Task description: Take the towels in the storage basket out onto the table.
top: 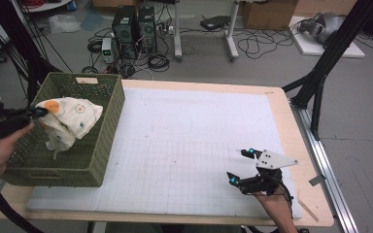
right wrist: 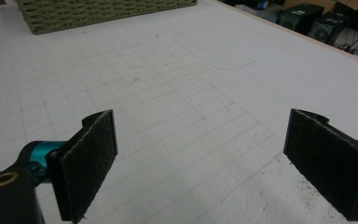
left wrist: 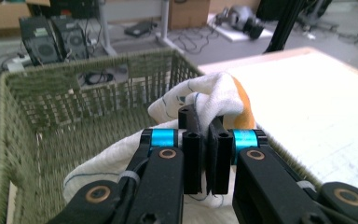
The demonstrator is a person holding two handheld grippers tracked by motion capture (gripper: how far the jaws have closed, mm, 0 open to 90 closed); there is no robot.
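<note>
The left gripper (left wrist: 204,140) has its jaws closed on a fold of the white cloth (left wrist: 205,95), pinching the fabric between the pads. In the high view the same gripper (top: 38,112) comes in over the left rim of the basket (top: 108,131), and the cloth (top: 70,120) hangs from its tip, bunched, with its lower end down inside the basket. The cloth is white with thin blue lines and an orange patch near the pinched end. The basket is green, woven and rectangular, and stands on the left part of the surface (top: 199,141); apart from the cloth I cannot tell what else lies in it.

The right gripper (top: 240,166) sits near the front right of the surface, well apart from the basket. Its jaws stand wide open, with nothing between the pads (right wrist: 87,163), just above the white gridded sheet.
</note>
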